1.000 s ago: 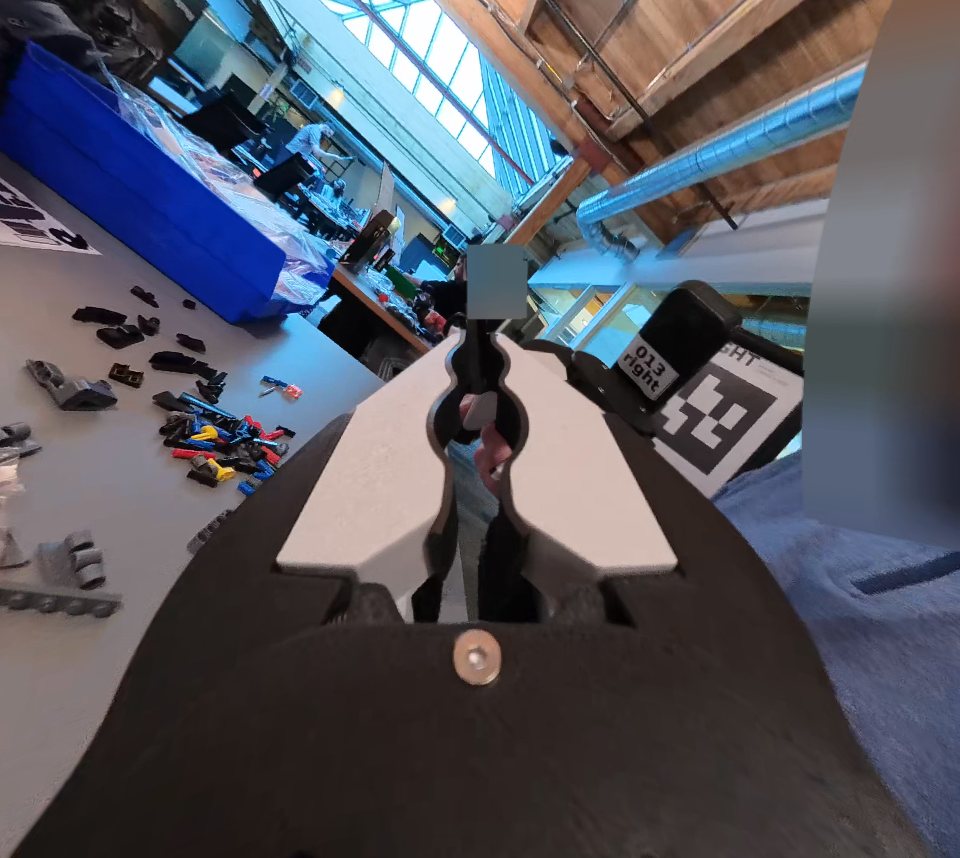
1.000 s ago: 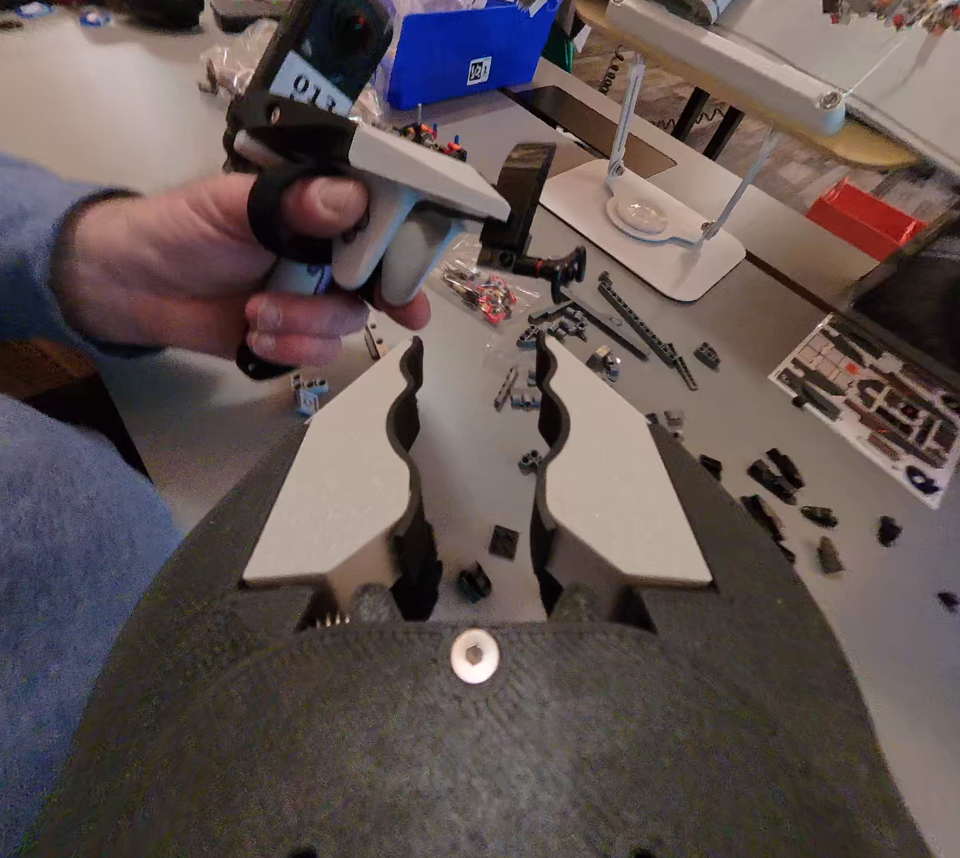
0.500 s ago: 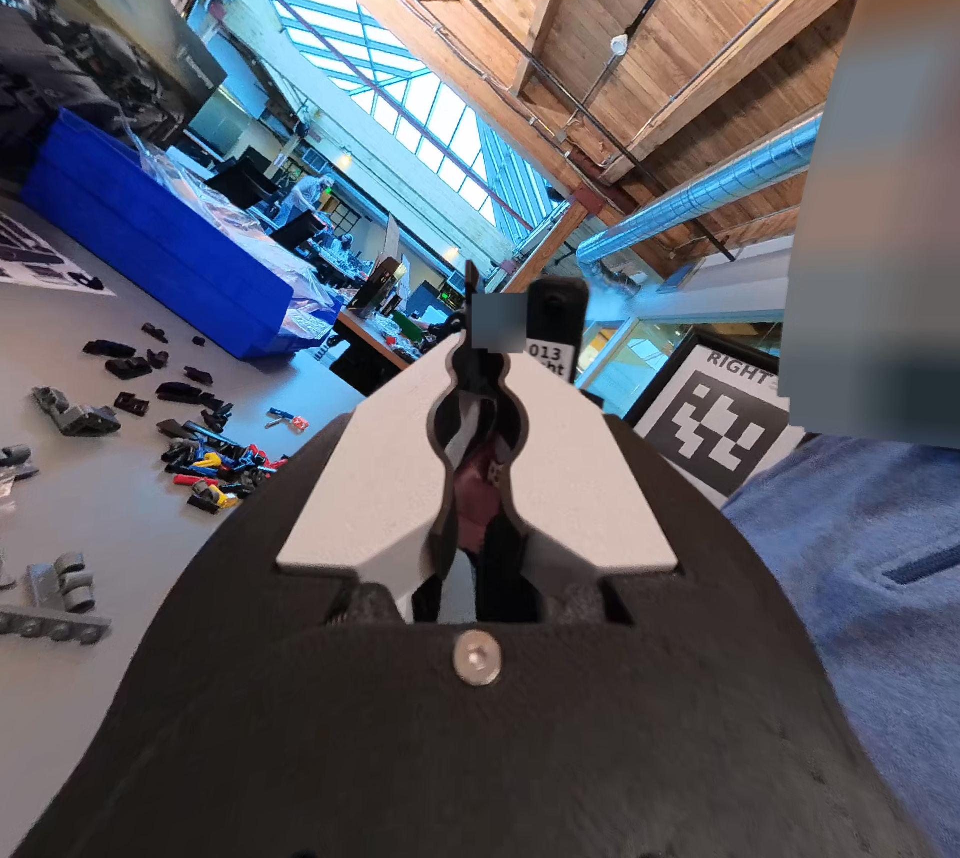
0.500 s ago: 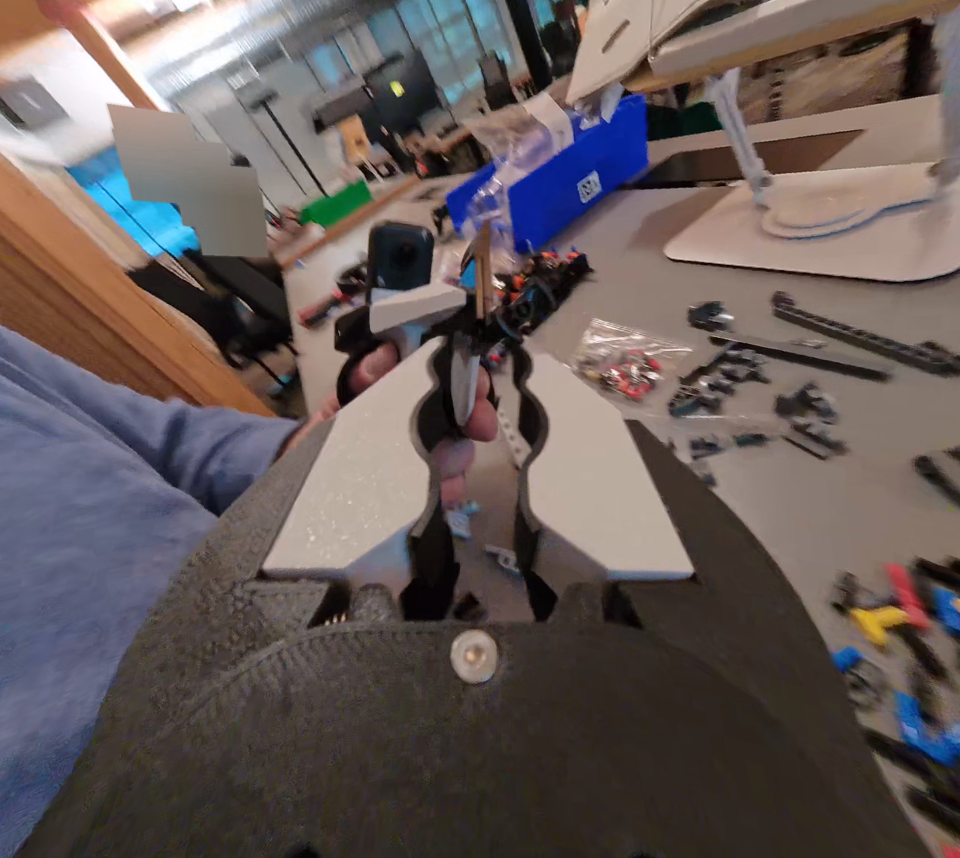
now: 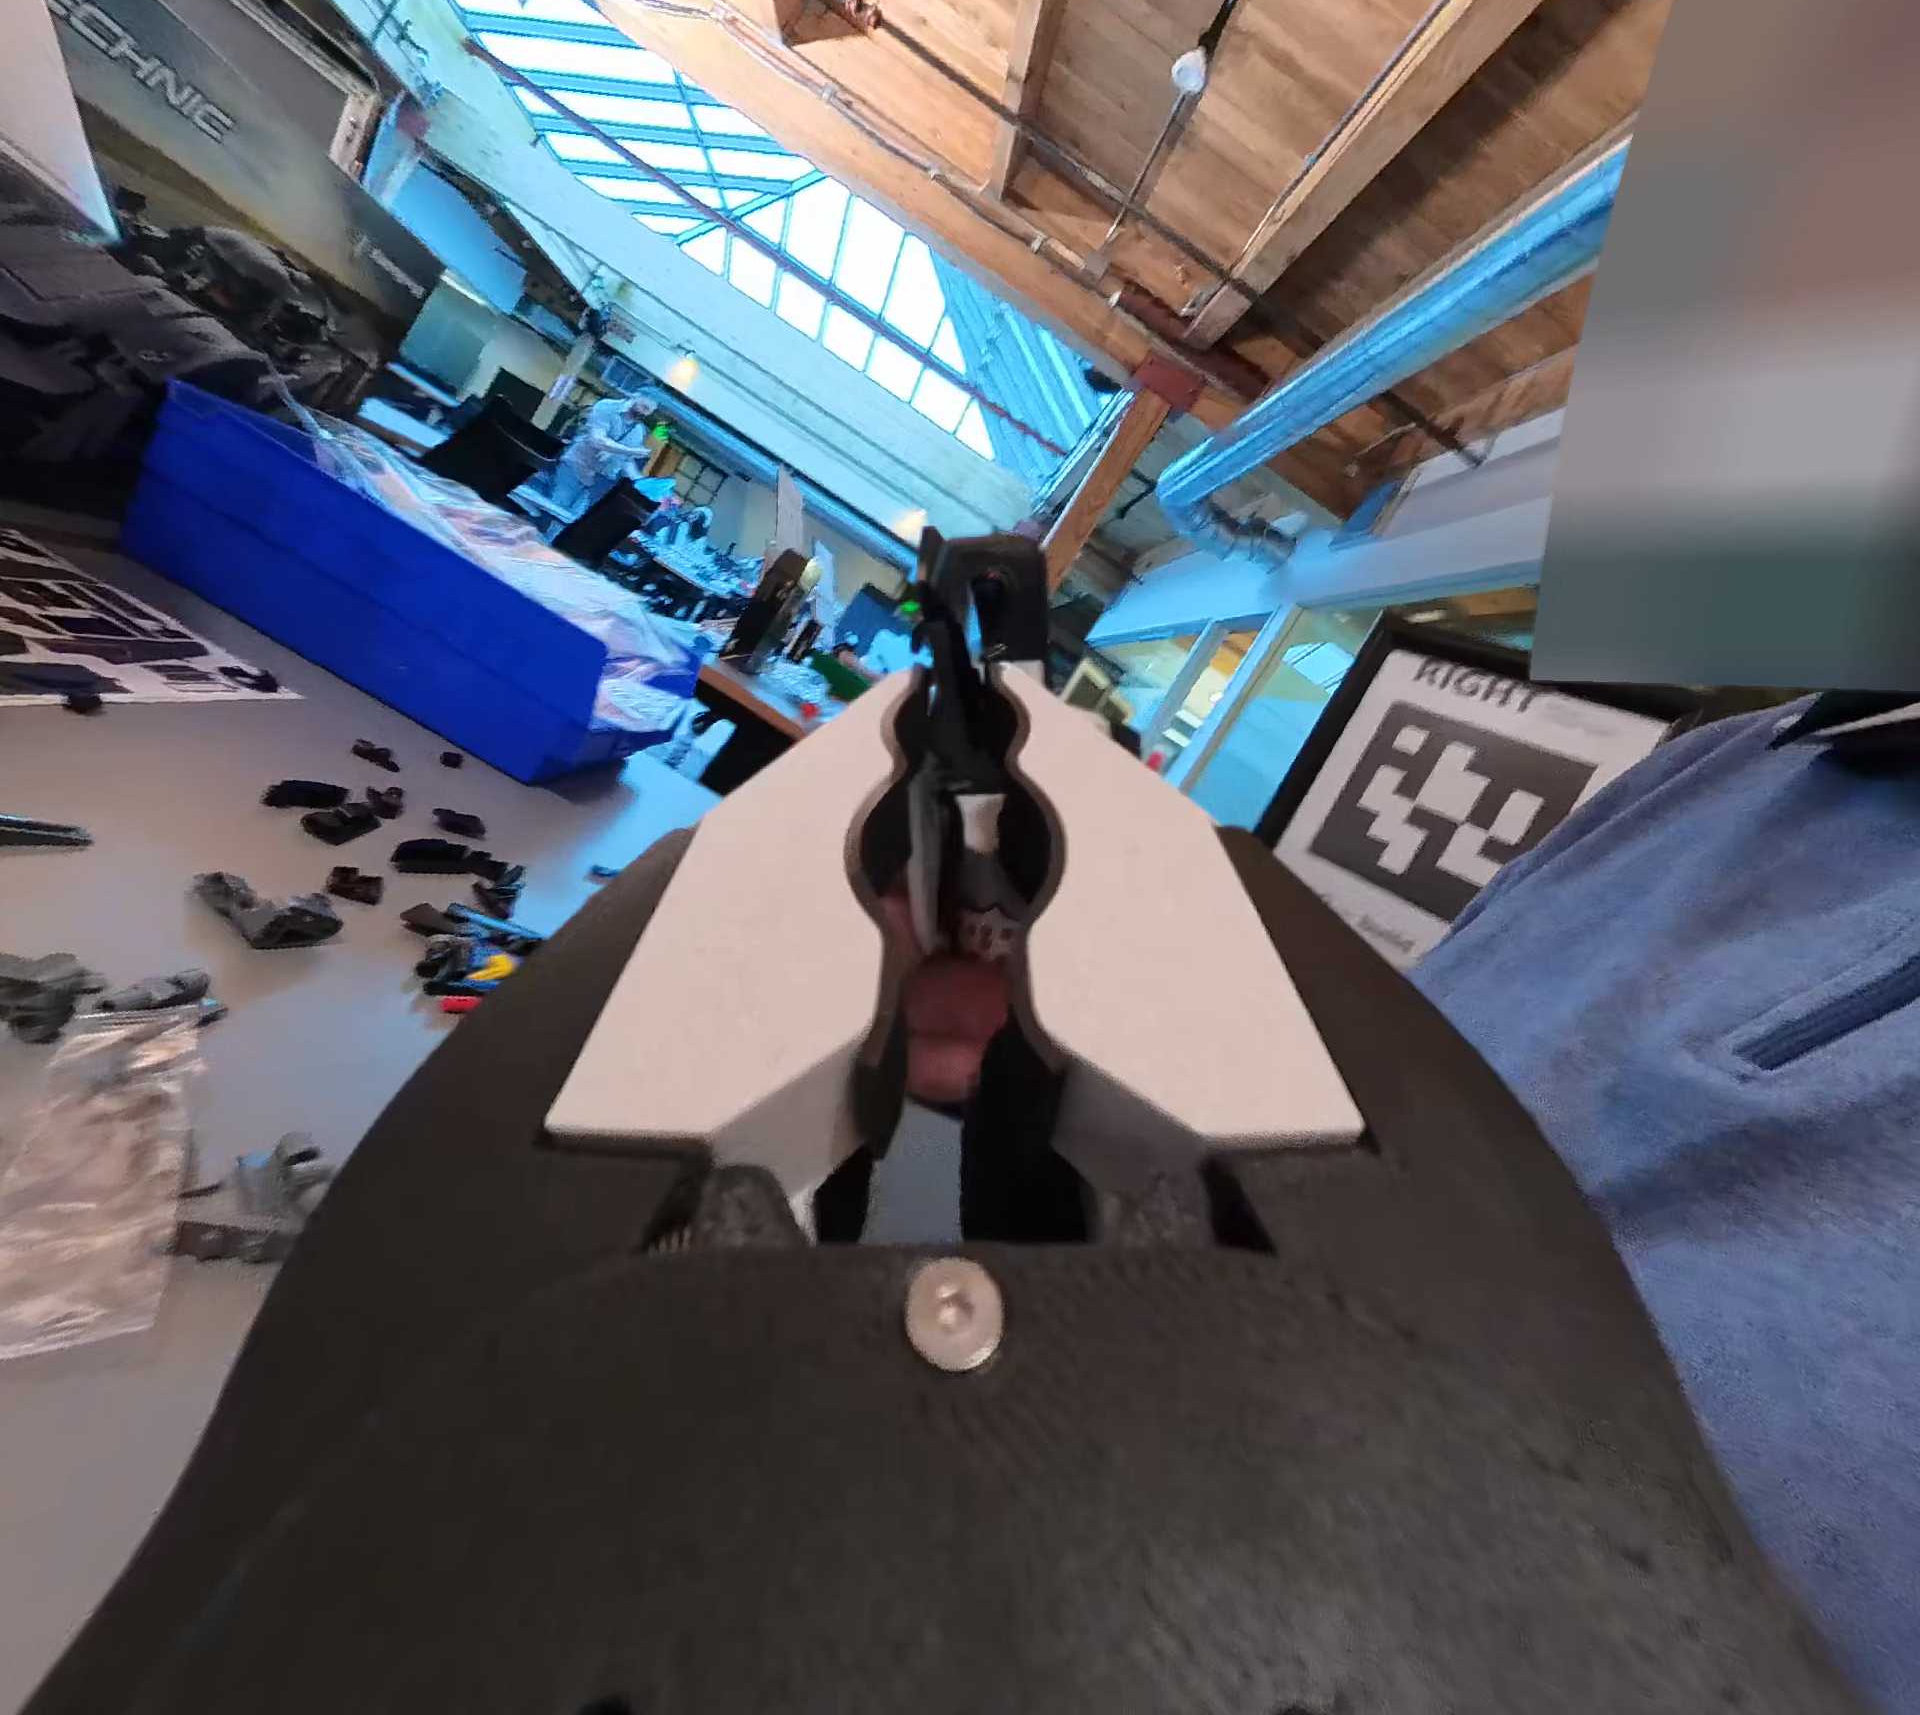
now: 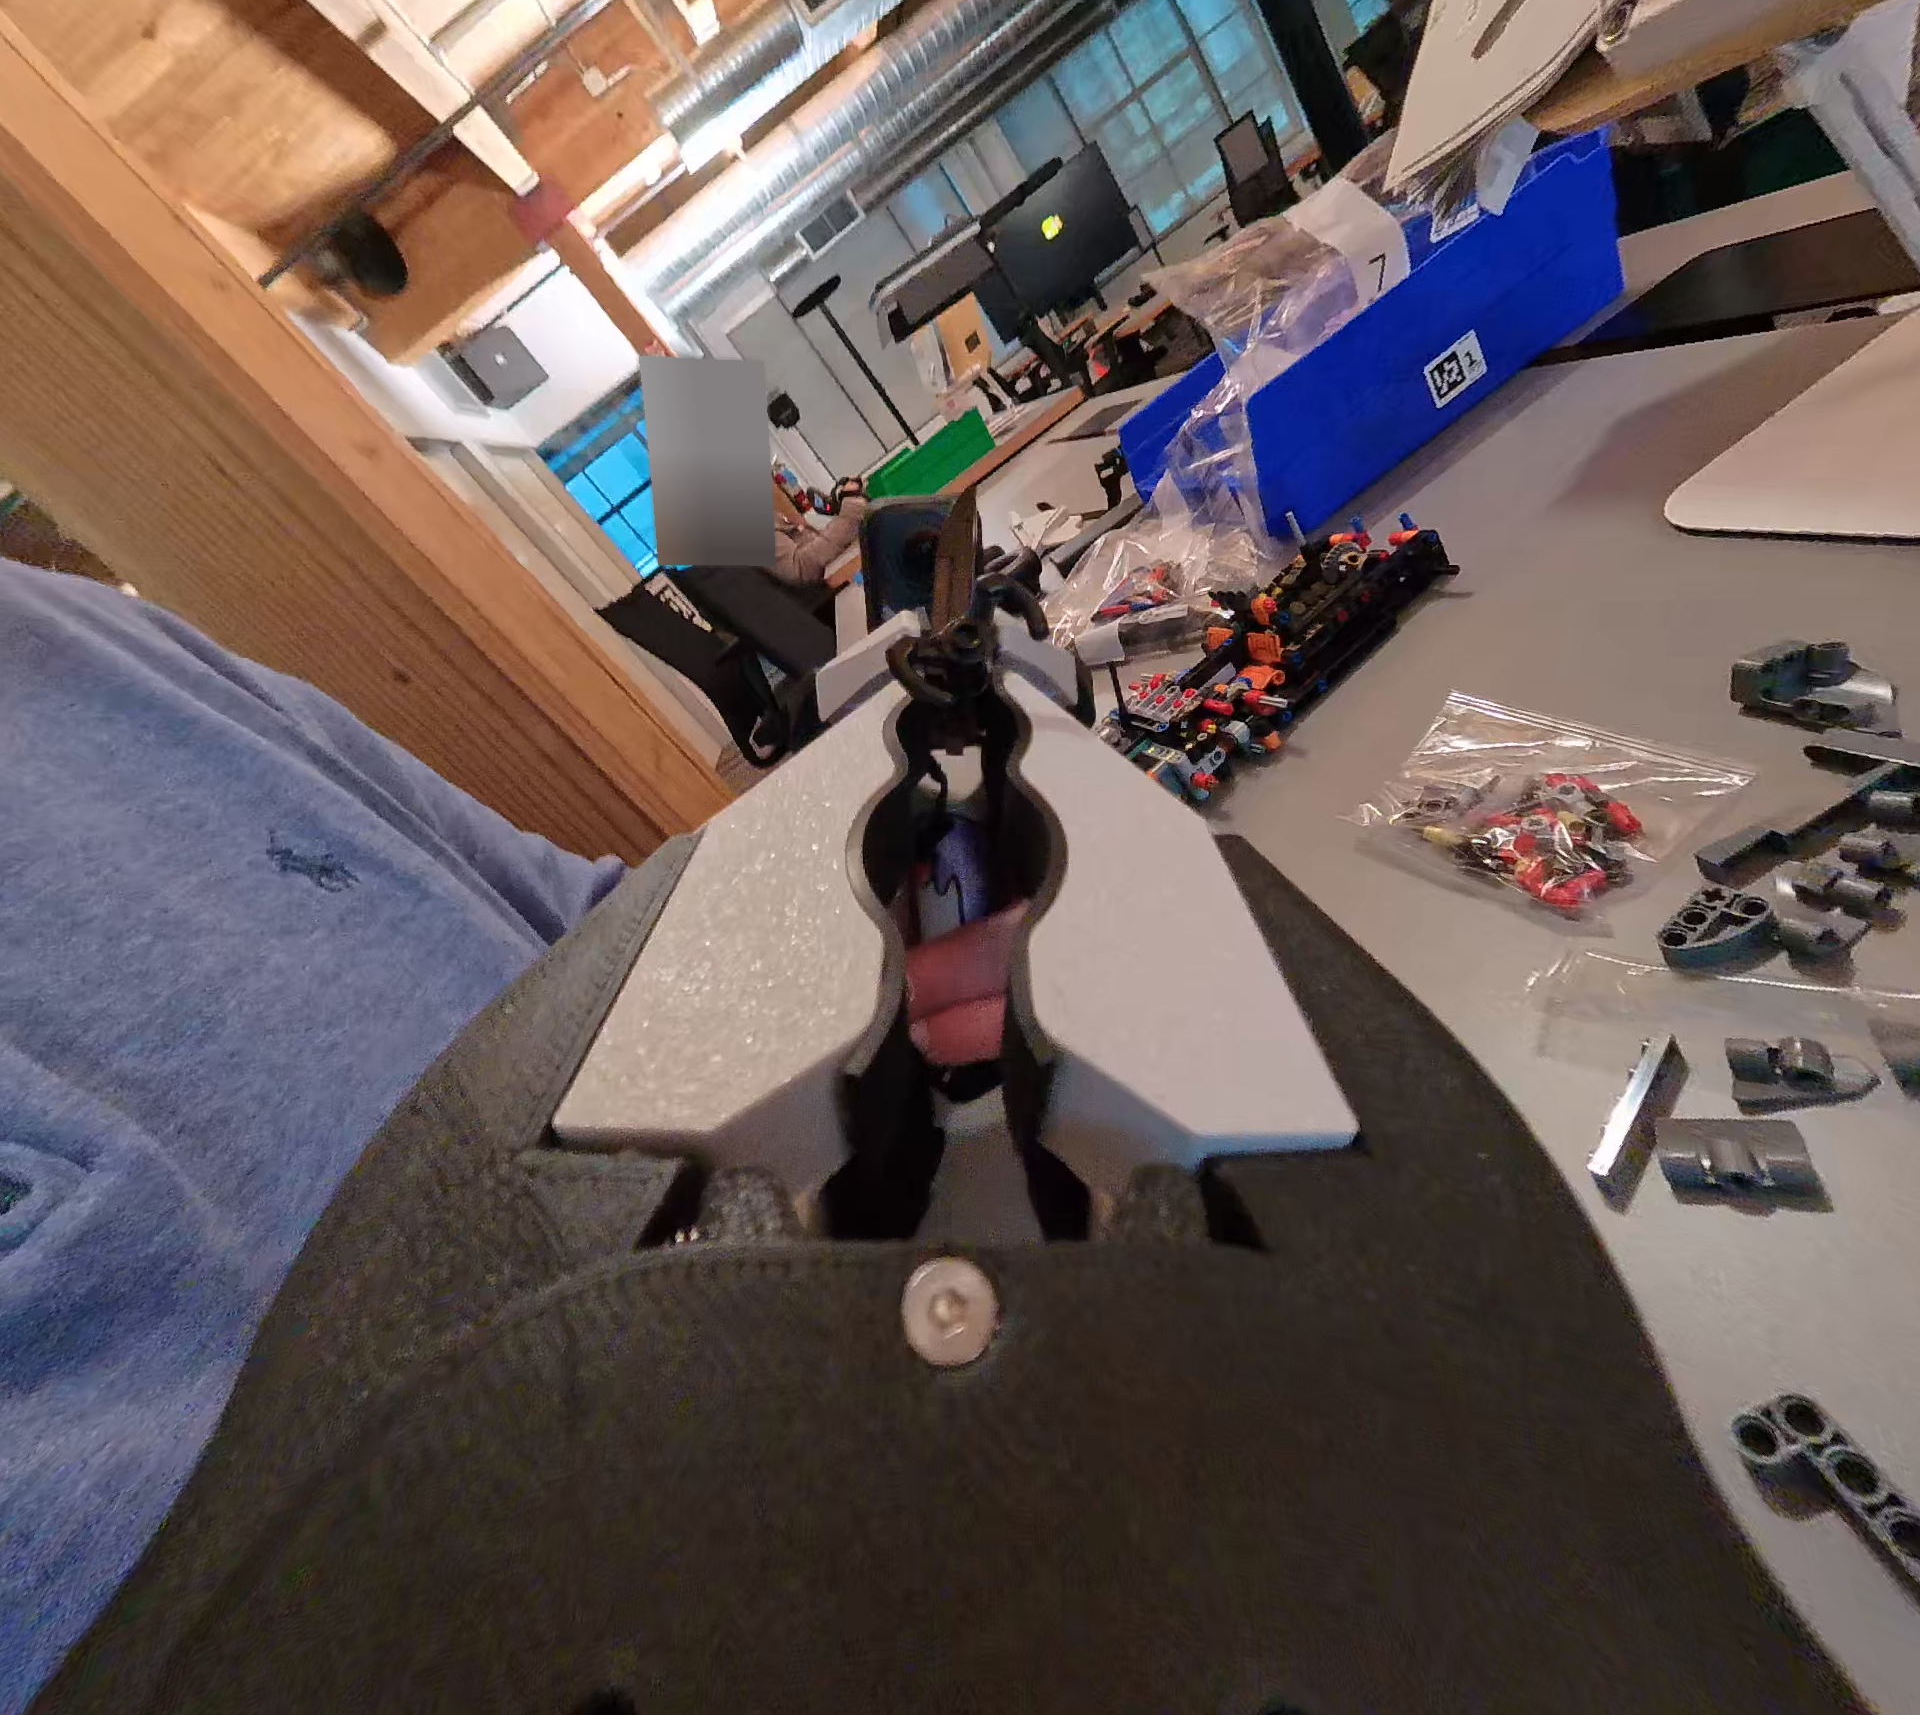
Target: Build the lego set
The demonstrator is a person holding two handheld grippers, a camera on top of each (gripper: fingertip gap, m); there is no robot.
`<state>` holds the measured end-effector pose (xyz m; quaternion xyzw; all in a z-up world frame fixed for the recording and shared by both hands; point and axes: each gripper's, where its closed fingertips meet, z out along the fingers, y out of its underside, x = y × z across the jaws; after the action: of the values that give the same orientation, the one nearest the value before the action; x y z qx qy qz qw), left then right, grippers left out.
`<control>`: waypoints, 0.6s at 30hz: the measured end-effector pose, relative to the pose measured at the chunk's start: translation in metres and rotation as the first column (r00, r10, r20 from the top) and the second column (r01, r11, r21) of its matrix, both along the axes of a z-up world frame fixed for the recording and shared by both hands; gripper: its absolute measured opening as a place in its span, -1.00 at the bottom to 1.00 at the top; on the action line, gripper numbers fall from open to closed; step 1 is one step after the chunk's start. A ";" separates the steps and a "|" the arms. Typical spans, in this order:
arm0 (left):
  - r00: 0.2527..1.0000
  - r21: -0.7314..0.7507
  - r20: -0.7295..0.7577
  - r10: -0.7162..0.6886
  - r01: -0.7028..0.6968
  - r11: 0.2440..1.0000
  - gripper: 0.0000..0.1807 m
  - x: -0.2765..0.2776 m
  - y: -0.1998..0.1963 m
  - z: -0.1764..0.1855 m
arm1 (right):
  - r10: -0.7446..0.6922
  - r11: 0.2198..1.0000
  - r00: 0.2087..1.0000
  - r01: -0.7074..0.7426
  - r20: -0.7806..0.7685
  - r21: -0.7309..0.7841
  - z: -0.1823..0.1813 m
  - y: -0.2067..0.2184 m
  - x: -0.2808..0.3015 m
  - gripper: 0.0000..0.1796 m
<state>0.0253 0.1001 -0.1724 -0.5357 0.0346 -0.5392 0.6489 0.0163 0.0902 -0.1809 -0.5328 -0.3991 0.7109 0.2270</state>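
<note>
Holding one small, light, stiff black plastic lego piece (image 6: 951, 626) together, both grippers' jaws look clenched on it, so grip its thicker round end gently.

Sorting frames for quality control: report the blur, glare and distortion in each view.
Left wrist view: the plastic bag and nearby grey parts are motion-smeared, the skylight is bright blue-white, and wide-angle bending curves the beams. Right wrist view: mostly sharp, the bag of red pieces shows mild glare, and the edges are stretched.

Timber ceiling (image 5: 1195, 3), skylight (image 5: 831, 252), silver duct (image 5: 1392, 356)
</note>
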 end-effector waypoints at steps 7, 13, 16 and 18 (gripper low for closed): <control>0.990 0.007 -0.140 -0.013 0.014 1.000 -0.67 -0.003 -0.002 -0.001 | 0.135 0.988 0.987 -0.141 0.085 0.068 -0.003 -0.006 0.000 -0.93; 0.972 -0.032 -0.221 -0.081 0.076 0.997 -0.90 0.010 -0.005 -0.007 | 0.232 0.952 0.947 -0.268 0.221 0.146 -0.013 -0.011 0.005 -0.92; 0.971 -0.031 -0.226 -0.079 0.074 0.997 -0.92 0.010 -0.005 -0.007 | 0.256 0.943 0.936 -0.296 0.240 0.149 -0.014 -0.011 0.005 -0.92; 0.969 -0.041 -0.233 -0.086 0.078 0.996 -0.92 0.008 -0.005 -0.009 | 0.265 0.942 0.931 -0.305 0.250 0.140 -0.016 -0.011 0.004 -0.92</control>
<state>0.0333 0.0953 -0.1818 -0.6038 0.1243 -0.4991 0.6089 0.0202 0.0791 -0.1967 -0.5247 -0.5572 0.6323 0.1202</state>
